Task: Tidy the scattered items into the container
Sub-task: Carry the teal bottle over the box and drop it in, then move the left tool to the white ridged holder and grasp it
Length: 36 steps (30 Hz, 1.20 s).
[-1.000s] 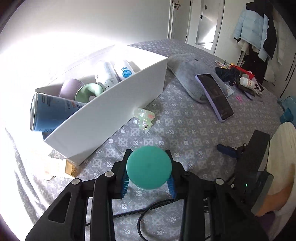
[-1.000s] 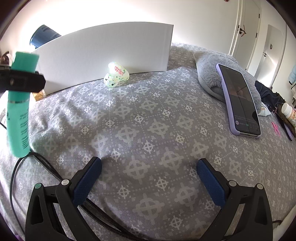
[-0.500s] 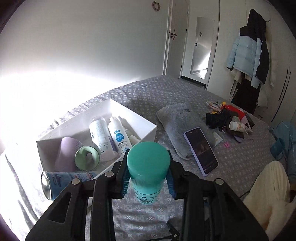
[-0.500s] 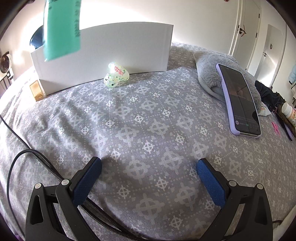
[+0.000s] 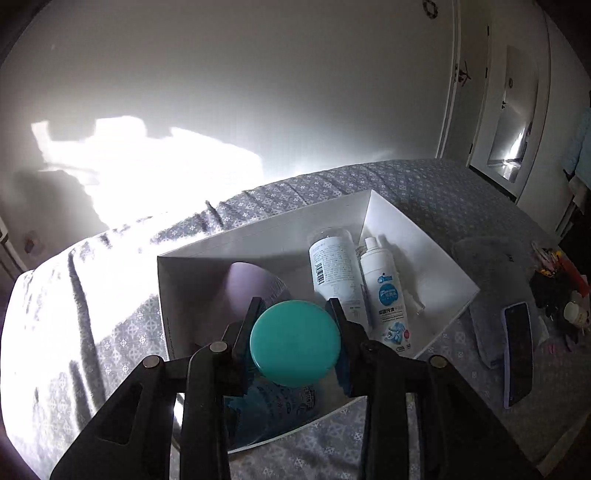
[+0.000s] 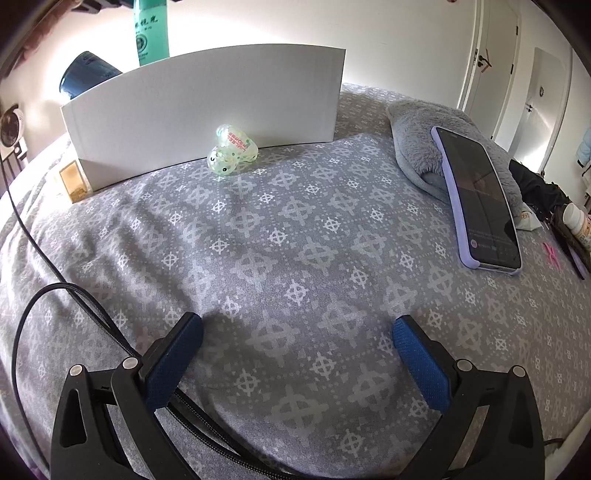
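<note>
Home bedroom, as I find it: bed [image 6: 295, 258] under grey patterned cover, plush grey cushion [image 6: 417, 140] with my phone [image 6: 480, 199] on it, white panelled doors [image 6: 491, 55], plain white walls.

From my right cam, the right gripper [image 6: 297, 349] sits wide open with nothing in it, just over the grey patterned bedspread [image 6: 295, 229]. A little translucent green toy [image 6: 232, 149] leans against the white box [image 6: 207, 107], and a teal bottle [image 6: 151, 31] hangs above its back edge. A phone in a purple case [image 6: 478, 197] lies on a grey fluffy slipper [image 6: 413, 136] off to the right.
</note>
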Available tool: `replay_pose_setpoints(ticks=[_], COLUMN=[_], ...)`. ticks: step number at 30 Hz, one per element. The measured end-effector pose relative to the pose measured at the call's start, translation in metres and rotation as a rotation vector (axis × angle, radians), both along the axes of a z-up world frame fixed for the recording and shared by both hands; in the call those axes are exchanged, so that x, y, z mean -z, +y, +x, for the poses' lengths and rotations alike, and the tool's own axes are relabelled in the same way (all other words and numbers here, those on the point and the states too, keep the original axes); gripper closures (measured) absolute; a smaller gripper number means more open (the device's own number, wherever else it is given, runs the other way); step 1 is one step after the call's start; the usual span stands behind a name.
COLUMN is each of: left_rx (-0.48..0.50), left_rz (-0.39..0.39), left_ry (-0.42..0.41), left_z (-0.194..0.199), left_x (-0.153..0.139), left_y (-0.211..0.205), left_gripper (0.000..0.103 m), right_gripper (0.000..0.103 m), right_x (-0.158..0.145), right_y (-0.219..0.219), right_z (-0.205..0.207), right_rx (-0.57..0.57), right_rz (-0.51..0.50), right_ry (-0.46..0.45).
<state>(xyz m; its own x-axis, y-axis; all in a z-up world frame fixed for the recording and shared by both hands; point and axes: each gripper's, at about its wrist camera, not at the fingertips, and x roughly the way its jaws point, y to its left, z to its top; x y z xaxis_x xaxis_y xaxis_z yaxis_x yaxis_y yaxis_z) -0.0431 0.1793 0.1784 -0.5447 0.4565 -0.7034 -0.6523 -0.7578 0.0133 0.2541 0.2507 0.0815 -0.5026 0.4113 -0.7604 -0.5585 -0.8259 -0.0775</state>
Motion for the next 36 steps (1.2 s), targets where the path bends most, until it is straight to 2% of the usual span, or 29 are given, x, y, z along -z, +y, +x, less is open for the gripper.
replay_pose_setpoints(ticks=[2, 4, 5, 7, 8, 9, 12, 15, 16, 18, 20, 22, 25, 26, 27, 29, 31, 33, 36], left_rx=[-0.017, -0.009, 0.024, 0.121, 0.138, 0.134, 0.067, -0.068, -0.119, -0.241, -0.316, -0.338, -0.345, -0.367, -0.401, -0.451, -0.517, -0.543, -0.566], left_rz=[-0.047, -0.027, 0.035, 0.214, 0.276, 0.313, 0.373, 0.408, 0.405, 0.392, 0.355, 0.274, 0.109, 0.088, 0.094, 0.169, 0.204, 0.193, 0.116], left_ry=[-0.017, -0.076, -0.121, -0.196, -0.202, -0.194, -0.148, -0.041, -0.003, 0.061, 0.063, 0.026, -0.062, -0.096, -0.141, -0.239, -0.29, -0.302, -0.309], left_z=[-0.002, -0.004, -0.002, 0.004, 0.007, 0.01, 0.011, 0.012, 0.014, 0.016, 0.014, 0.01, 0.003, 0.001, -0.002, -0.014, -0.028, -0.046, -0.069], left_x=[0.011, 0.013, 0.01, -0.005, -0.013, -0.02, -0.037, -0.046, -0.046, -0.039, -0.022, 0.002, 0.05, 0.063, 0.074, 0.09, 0.098, 0.101, 0.105], left_y=[0.003, 0.004, 0.003, -0.004, -0.008, -0.013, -0.035, -0.08, -0.095, -0.132, -0.159, -0.171, -0.169, -0.17, -0.173, -0.179, -0.181, -0.174, -0.161], left_gripper=[0.071, 0.06, 0.053, 0.021, 0.017, 0.013, 0.013, 0.011, 0.005, 0.003, 0.003, 0.003, 0.003, 0.003, 0.003, 0.003, 0.003, 0.003, 0.006], right_gripper=[0.0, 0.0, 0.0, 0.0, 0.0, 0.0, 0.0, 0.0, 0.0, 0.0, 0.0, 0.0, 0.0, 0.0, 0.0, 0.0, 0.0, 0.0, 0.0], right_x=[0.0, 0.0, 0.0, 0.0, 0.0, 0.0, 0.0, 0.0, 0.0, 0.0, 0.0, 0.0, 0.0, 0.0, 0.0, 0.0, 0.0, 0.0, 0.0], right_y=[0.0, 0.0, 0.0, 0.0, 0.0, 0.0, 0.0, 0.0, 0.0, 0.0, 0.0, 0.0, -0.001, 0.0, 0.0, 0.0, 0.0, 0.0, 0.0], right_z=[0.0, 0.0, 0.0, 0.0, 0.0, 0.0, 0.0, 0.0, 0.0, 0.0, 0.0, 0.0, 0.0, 0.0, 0.0, 0.0, 0.0, 0.0, 0.001], right_rx=[0.0, 0.0, 0.0, 0.0, 0.0, 0.0, 0.0, 0.0, 0.0, 0.0, 0.0, 0.001, 0.001, 0.001, 0.001, 0.001, 0.001, 0.001, 0.001], right_rz=[0.0, 0.0, 0.0, -0.001, -0.001, 0.0, 0.0, 0.0, -0.001, 0.0, 0.0, 0.001, 0.003, 0.004, 0.003, 0.002, 0.001, 0.002, 0.001], right_ry=[0.0, 0.0, 0.0, 0.001, 0.001, 0.0, 0.001, 0.0, 0.001, 0.001, 0.0, -0.001, -0.003, -0.003, -0.002, -0.001, 0.0, 0.0, 0.0])
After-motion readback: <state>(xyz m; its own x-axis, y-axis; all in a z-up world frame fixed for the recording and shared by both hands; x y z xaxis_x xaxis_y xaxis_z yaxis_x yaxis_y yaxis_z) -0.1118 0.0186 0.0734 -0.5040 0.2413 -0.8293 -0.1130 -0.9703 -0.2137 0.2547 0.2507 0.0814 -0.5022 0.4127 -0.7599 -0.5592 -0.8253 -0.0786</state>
